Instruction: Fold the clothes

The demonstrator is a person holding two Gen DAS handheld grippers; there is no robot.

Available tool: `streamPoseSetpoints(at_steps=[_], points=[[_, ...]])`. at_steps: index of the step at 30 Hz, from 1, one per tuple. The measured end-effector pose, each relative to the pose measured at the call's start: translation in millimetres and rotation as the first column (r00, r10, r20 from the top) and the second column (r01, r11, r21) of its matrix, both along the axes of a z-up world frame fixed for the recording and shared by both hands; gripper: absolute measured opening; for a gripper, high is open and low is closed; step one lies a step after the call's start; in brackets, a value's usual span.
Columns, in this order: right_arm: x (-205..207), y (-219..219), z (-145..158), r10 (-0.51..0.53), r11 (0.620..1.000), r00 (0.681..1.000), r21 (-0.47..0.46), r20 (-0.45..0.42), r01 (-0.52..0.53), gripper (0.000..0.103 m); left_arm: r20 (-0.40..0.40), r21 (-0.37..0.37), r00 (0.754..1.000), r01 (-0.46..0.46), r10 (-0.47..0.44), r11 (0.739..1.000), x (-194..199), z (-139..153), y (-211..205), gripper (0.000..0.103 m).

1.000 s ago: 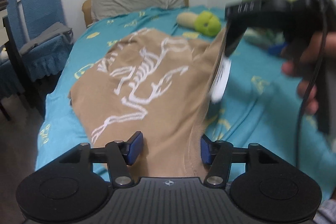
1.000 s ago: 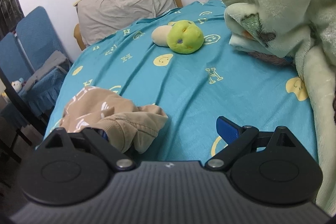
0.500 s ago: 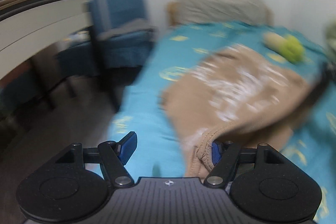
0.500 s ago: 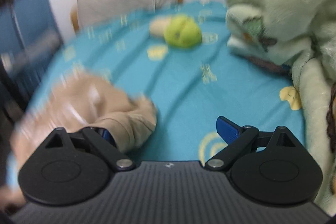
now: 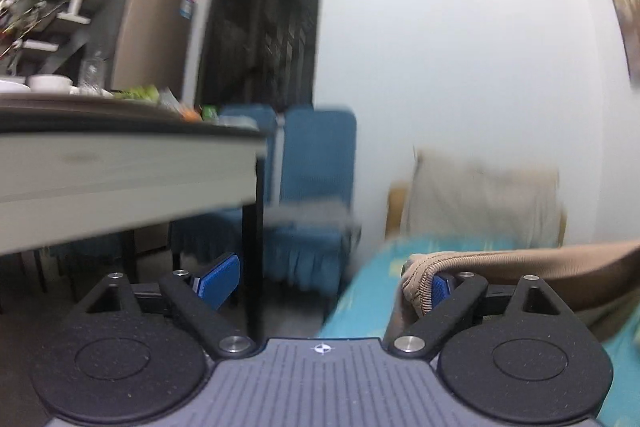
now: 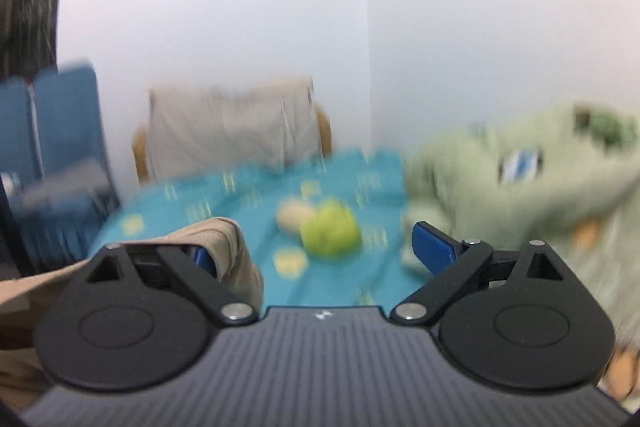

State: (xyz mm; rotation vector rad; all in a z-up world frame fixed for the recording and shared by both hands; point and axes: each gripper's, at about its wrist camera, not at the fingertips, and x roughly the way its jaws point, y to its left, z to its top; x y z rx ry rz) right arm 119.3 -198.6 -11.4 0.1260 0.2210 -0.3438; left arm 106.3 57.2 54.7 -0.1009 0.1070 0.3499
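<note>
The tan garment [image 5: 520,267] hangs stretched between my two grippers above the teal bed sheet [image 5: 368,291]. Its ribbed hem is hooked over the right finger [image 5: 440,287] of my left gripper [image 5: 328,279], whose jaws stand wide apart. In the right wrist view the garment [image 6: 228,243] is draped over the left finger [image 6: 202,259] of my right gripper [image 6: 316,251], whose jaws are also wide apart. Neither gripper pinches the cloth.
A table [image 5: 120,163] with clutter on it stands at the left, with blue chairs [image 5: 316,187] behind it. A grey pillow [image 6: 232,127], a green and beige plush toy [image 6: 328,231] and a green fleece blanket [image 6: 520,187] lie on the bed.
Both grippers have lifted and tilted upward, raising the tan garment off the bed. The left gripper has swung left toward the table and chairs.
</note>
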Motion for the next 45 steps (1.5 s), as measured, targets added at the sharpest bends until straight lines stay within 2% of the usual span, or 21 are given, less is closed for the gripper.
streamPoseSetpoints(at_steps=[3, 8, 13, 20, 23, 25, 27, 29, 35, 40, 45], points=[[-17.5, 0.1, 66.0, 0.002, 0.999, 0.997, 0.033, 0.083, -0.005, 0.096, 0.087, -0.062, 0.996, 0.021, -0.015, 0.998, -11.3, 67.8, 7.8, 0.092], [-66.9, -4.4, 169.1, 0.001, 0.999, 0.971, 0.041, 0.237, -0.011, 0.096, 0.243, 0.003, 0.967, 0.084, -0.082, 0.996, -50.1, 180.7, 11.5, 0.092], [-139.2, -14.8, 252.7, 0.013, 0.998, 0.927, 0.059, 0.374, -0.038, 0.096, 0.315, 0.072, 0.934, 0.151, -0.166, 0.986, -97.8, 276.5, 11.5, 0.092], [-214.5, -19.3, 327.4, 0.052, 0.998, 0.886, 0.005, 0.460, -0.062, 0.096, 0.366, 0.110, 0.894, 0.237, -0.261, 0.965, -164.9, 375.9, 12.9, 0.092], [-230.9, -21.8, 348.3, 0.060, 0.998, 0.872, -0.007, 0.486, -0.065, 0.096, 0.360, 0.136, 0.881, 0.278, -0.309, 0.951, -178.1, 404.6, 9.3, 0.093], [-232.3, -25.8, 355.7, 0.068, 0.997, 0.876, -0.001, 0.478, -0.077, 0.096, 0.342, 0.139, 0.882, 0.293, -0.324, 0.946, -172.4, 411.9, 10.6, 0.094], [-211.6, -30.2, 344.5, 0.079, 0.995, 0.891, 0.012, 0.447, -0.095, 0.096, 0.318, 0.129, 0.887, 0.309, -0.335, 0.942, -161.7, 408.1, 11.0, 0.094], [-191.7, -31.7, 330.5, 0.086, 0.995, 0.908, 0.019, 0.411, -0.103, 0.096, 0.292, 0.114, 0.894, 0.319, -0.338, 0.941, -133.5, 391.3, 19.7, 0.094], [-113.9, -25.5, 275.1, 0.090, 0.996, 0.944, -0.014, 0.319, -0.091, 0.096, 0.213, 0.062, 0.921, 0.320, -0.326, 0.945, -22.8, 311.4, 35.3, 0.094], [-16.7, -26.2, 202.1, 0.094, 0.996, 0.967, -0.014, 0.236, -0.093, 0.096, 0.133, 0.016, 0.945, 0.299, -0.298, 0.954, 92.3, 223.5, 42.3, 0.095], [92.1, -35.2, 100.5, 0.070, 0.997, 0.988, 0.018, 0.140, -0.073, 0.096, 0.044, -0.024, 0.958, 0.286, -0.285, 0.958, 209.4, 111.9, 32.4, 0.095]])
